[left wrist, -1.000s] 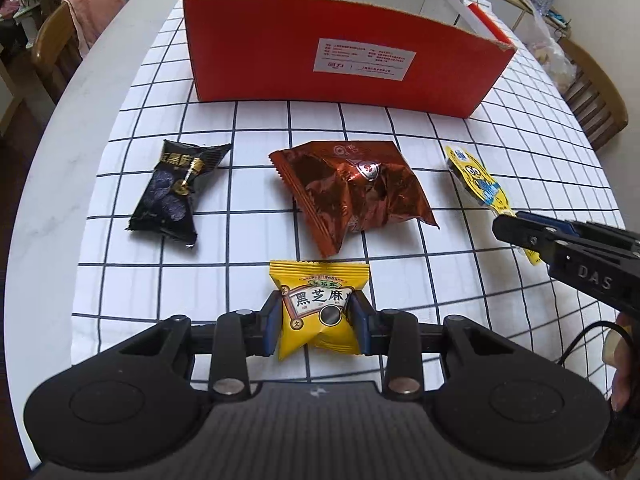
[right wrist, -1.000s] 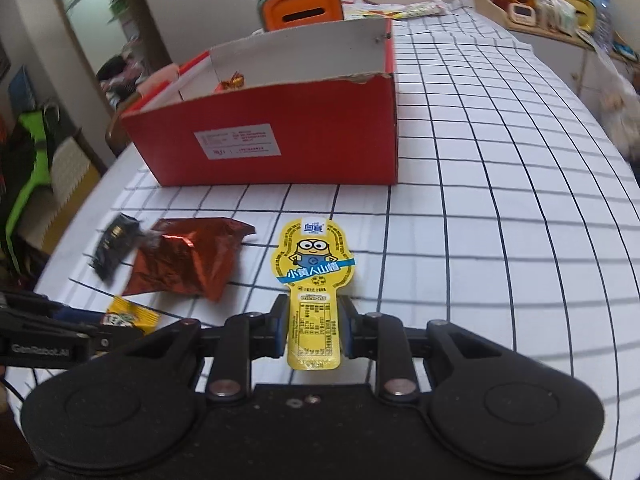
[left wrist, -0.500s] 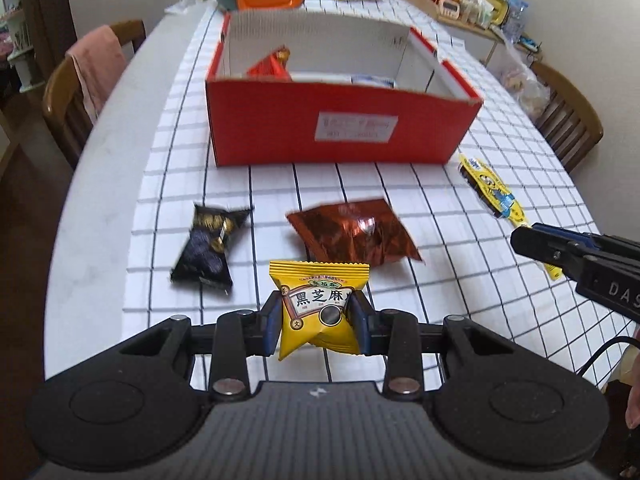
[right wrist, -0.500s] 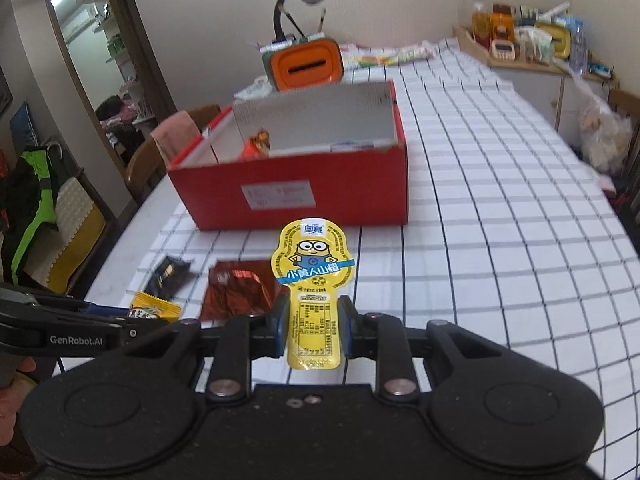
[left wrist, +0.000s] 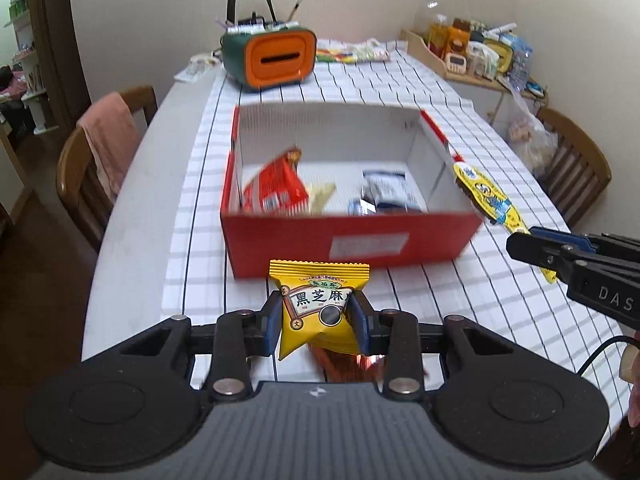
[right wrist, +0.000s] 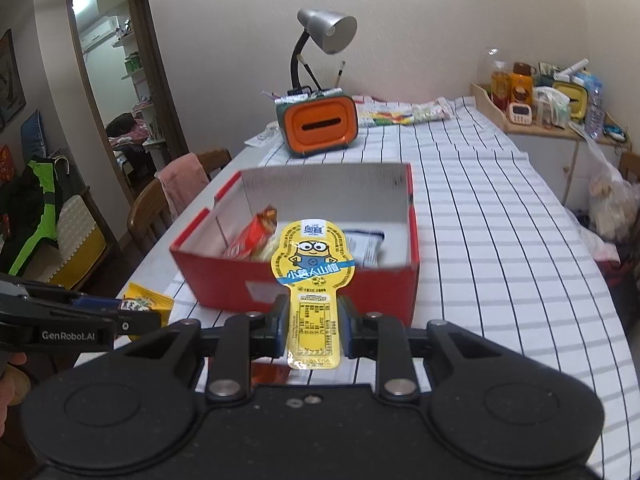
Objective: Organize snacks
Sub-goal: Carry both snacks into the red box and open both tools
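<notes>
My left gripper (left wrist: 317, 322) is shut on a yellow sesame snack packet (left wrist: 318, 304), held above the table in front of the red box (left wrist: 352, 240). My right gripper (right wrist: 313, 330) is shut on a yellow minion snack pack (right wrist: 313, 276), also in the air before the red box (right wrist: 224, 276). Inside the box lie a red packet (left wrist: 276, 190), a pale packet and a blue-and-white packet (left wrist: 386, 192). In the left wrist view the right gripper (left wrist: 532, 246) holds the minion pack (left wrist: 486, 196) beside the box's right corner. A copper foil packet (left wrist: 340, 364) shows below the sesame packet.
An orange and green desk organiser (left wrist: 270, 56) with a lamp stands behind the box on the checked tablecloth (left wrist: 420, 80). Wooden chairs (left wrist: 92, 168) flank the table, one with a pink towel. A shelf of bottles and jars (right wrist: 536, 96) sits at the far right.
Both grippers have risen and tilted up with their snacks, so the box interior now shows. The black packet has left the view and the copper packet is mostly hidden below the left gripper.
</notes>
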### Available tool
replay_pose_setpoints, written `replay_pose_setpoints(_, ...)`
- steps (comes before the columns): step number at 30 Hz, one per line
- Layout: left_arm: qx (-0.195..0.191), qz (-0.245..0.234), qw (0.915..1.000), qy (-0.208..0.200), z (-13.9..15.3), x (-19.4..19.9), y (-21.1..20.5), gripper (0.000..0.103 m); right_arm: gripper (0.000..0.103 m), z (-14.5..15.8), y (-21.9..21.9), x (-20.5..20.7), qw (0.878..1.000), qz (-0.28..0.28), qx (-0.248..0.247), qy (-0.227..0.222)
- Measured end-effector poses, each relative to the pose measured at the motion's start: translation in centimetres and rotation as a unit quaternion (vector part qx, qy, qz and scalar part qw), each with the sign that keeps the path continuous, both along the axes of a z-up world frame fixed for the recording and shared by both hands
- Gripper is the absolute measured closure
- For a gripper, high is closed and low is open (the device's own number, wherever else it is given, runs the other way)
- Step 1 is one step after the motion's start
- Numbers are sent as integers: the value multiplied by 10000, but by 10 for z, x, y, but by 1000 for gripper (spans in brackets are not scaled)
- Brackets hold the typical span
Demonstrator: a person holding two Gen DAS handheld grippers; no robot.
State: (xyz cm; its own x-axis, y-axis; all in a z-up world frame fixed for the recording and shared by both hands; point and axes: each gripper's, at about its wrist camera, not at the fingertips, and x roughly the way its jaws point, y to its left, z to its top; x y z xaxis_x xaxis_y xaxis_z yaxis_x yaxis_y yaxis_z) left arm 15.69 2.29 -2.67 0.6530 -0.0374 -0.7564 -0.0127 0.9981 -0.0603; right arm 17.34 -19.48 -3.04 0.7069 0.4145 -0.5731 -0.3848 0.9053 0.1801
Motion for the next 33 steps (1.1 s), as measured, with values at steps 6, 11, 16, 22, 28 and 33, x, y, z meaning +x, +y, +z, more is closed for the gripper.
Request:
replay_pose_setpoints(6,37,80,9999,-65,8,43,-1,68,79,3,-1,41,9999,105,-77,7)
replay_pose_setpoints(11,51,229,9997,108,5,84,0,68,79,-4,4,81,9991,345,-140,218)
replay_pose_setpoints(16,162,321,9989,300,-4,119,0,68,79,-16,16,115,9968,626,-343,369)
replay_pose_setpoints(22,390,365,9973,502,-18,155,-4,68,79,-29,30,149,9946,751,-596,400)
replay_pose_setpoints(28,527,442,9947,767,-33,184,-4,68,79,-43,37,175,9923,844,-730,532)
replay_pose_setpoints(33,543,451,9927,977,-45,195,-7,68,79,-55,42,182,9894,963,-863,664)
